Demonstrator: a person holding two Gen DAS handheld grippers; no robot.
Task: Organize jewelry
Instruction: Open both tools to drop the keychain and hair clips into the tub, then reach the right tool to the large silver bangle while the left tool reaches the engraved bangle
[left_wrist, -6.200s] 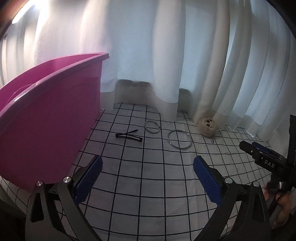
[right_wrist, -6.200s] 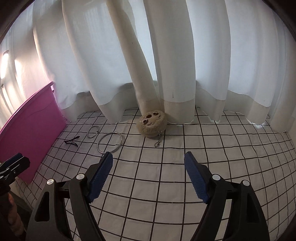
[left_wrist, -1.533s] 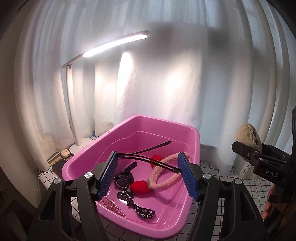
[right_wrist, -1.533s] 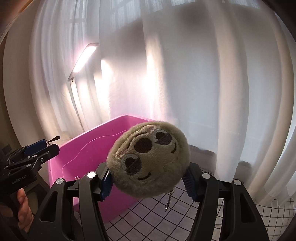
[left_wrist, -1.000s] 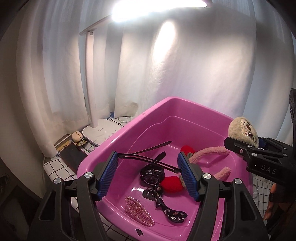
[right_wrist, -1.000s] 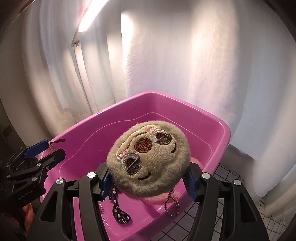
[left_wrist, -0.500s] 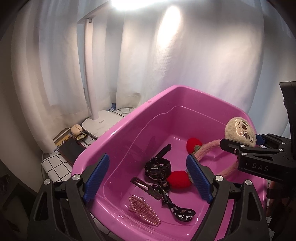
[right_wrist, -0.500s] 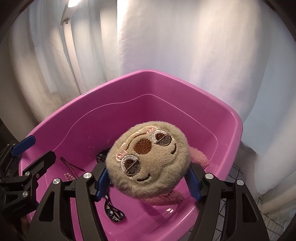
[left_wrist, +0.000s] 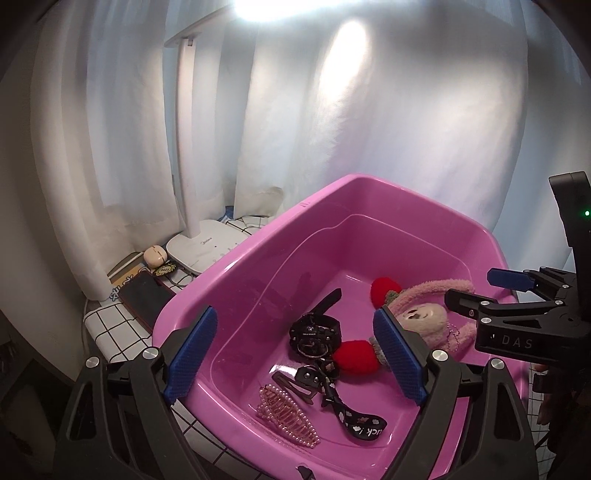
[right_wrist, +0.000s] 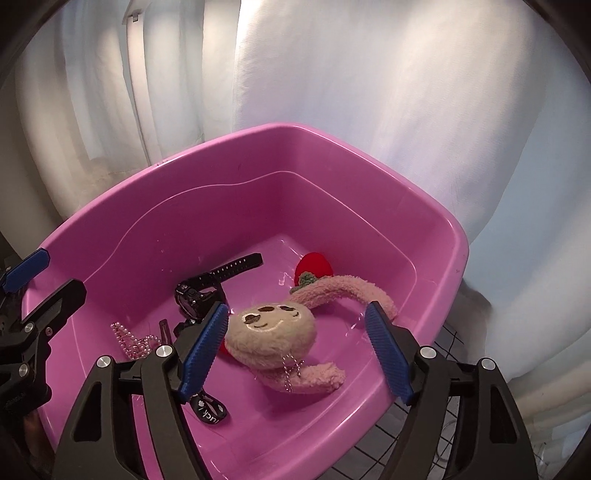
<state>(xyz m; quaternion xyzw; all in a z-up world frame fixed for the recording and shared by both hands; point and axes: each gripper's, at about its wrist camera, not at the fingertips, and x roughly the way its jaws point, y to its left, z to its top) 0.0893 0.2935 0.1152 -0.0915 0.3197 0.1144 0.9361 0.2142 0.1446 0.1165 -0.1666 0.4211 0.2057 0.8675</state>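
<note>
A pink tub (left_wrist: 258, 243) (right_wrist: 424, 221) holds a black watch (left_wrist: 314, 332), a pink plush headband with red pompoms (left_wrist: 354, 356), a pearl hair clip (left_wrist: 288, 413), a black hair clip (left_wrist: 291, 384) and a printed black strap (left_wrist: 354, 417). The tan plush face charm (right_wrist: 271, 332) (left_wrist: 421, 317) lies on the headband (right_wrist: 343, 288) inside the tub. My right gripper (right_wrist: 295, 347) hovers over it with jaws opening, and its pads do not touch the plush. My left gripper (left_wrist: 293, 354) stands open above the tub with nothing between its fingers.
A white desk lamp base (left_wrist: 203, 247), a dark phone (left_wrist: 144, 295) and a small cream case (left_wrist: 155, 254) sit on the grid cloth left of the tub. White curtains hang close behind. The other gripper (left_wrist: 517, 317) reaches in from the right.
Both grippers went from the grid cloth to above the tub. The left let the black hair clip fall in and opened. The right released the plush charm, which now lies in the tub.
</note>
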